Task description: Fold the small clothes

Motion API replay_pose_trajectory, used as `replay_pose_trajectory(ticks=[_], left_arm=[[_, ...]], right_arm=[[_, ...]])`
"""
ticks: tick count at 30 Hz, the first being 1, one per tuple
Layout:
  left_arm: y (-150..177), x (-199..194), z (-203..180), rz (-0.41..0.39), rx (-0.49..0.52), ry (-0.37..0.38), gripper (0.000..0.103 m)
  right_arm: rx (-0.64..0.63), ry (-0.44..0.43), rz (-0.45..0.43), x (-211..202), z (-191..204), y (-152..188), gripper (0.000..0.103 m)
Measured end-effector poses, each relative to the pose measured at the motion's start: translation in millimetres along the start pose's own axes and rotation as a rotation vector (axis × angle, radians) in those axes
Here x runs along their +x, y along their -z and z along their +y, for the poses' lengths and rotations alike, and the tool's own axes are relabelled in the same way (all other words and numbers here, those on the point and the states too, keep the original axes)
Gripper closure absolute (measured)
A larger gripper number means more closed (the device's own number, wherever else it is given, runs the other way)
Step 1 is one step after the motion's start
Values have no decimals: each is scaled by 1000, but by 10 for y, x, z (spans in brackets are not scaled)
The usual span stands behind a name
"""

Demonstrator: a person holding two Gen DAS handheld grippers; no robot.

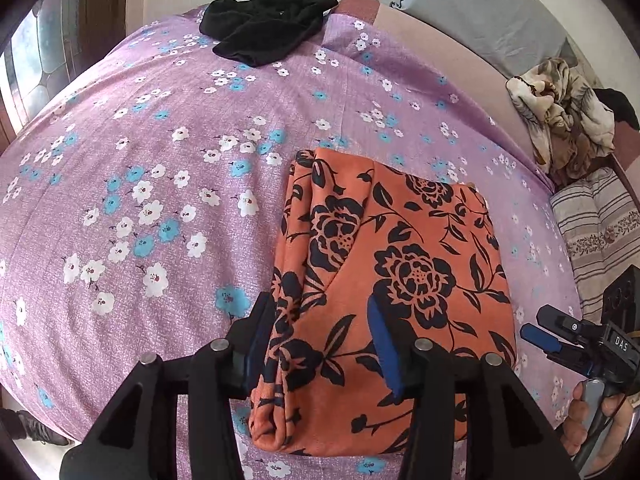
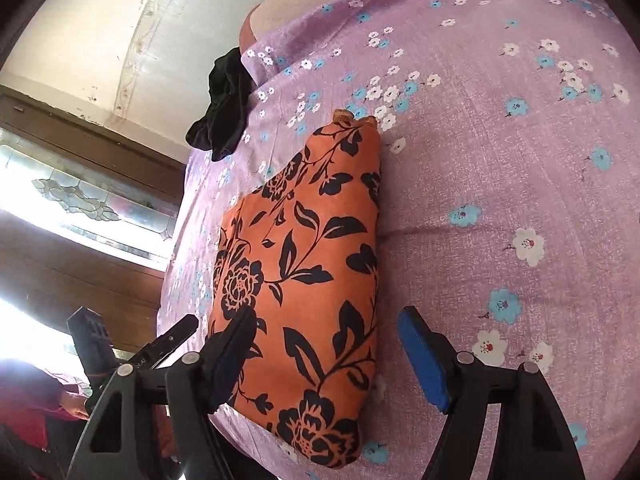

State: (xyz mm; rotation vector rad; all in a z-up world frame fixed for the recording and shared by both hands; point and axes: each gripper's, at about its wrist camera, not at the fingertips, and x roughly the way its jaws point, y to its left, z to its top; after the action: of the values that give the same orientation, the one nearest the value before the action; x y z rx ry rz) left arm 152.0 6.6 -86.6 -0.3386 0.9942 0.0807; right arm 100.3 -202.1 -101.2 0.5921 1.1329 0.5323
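- Left gripper [image 1: 320, 344]: jaws spread wide, holding nothing. One finger sits at the left edge of the orange cloth [image 1: 384, 296], and the blue pad [image 1: 382, 344] of the other rests over its near part.
- Right gripper [image 2: 326, 356]: jaws also wide apart and empty. Its dark finger lies against the cloth's surface, while its blue pad [image 2: 424, 364] is over the sheet [image 2: 500, 160], just beside the cloth's edge.
- Orange cloth, with a black flower print: folded into a compact rectangle, lying flat on the purple flowered sheet, near its front edge.
- In the left view the right gripper shows at the far right, held in a hand [image 1: 596, 420], apart from the cloth.
- Black garment [image 1: 268, 24]: crumpled at the far edge of the sheet, well apart from the orange cloth.
- A bundle of patterned fabric [image 1: 560, 112] lies beyond the sheet on the right, with a grey pillow [image 1: 480, 8] behind it.
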Motion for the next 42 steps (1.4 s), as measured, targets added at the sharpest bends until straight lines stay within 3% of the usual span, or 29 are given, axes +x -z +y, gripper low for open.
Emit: replay_pose_trajectory(ticks=[11,16,23,25,26,27,28,30,32,34,36,37,40,42], left_arm=[[-16,70,30,16,21,-20,49],[-36,-31,59,-15,-4,29,49],[-43,153,-237,-17,119,-2,49],[-13,365,-285,33,152,-64,49],[12,472,-267,67,142,-66,49],[35,511,-243,64,137,-66,46],[45,498,-233,47,139,-63,46],[43,479,-220,44,139,-55,46],[45,484,-207,47,134,-48,46],[42,452,-202,47,125,-44,46],[37,378,-188,44,119,-39,46],[41,334,-174,38,116,-32,46],[83,260,-153,28,97,-22,46],[135,246,-147,23,104,-28,46]], right_arm=[[1,27,38,171,-14,1,26],[-10,26,35,181,-2,-39,26],[5,31,12,429,-111,-289,26],[24,27,18,568,-189,-388,30],[20,17,31,653,-205,-426,45],[9,5,59,748,-200,-449,68],[2,1,82,806,-164,-456,68],[-122,89,55,721,101,-438,74],[-267,189,10,627,377,-360,74],[-277,230,20,701,338,-337,66],[-122,172,32,724,54,-371,44],[-47,124,20,655,-47,-368,39],[-18,59,-5,424,-99,-284,37],[40,10,27,336,-176,-153,34]])
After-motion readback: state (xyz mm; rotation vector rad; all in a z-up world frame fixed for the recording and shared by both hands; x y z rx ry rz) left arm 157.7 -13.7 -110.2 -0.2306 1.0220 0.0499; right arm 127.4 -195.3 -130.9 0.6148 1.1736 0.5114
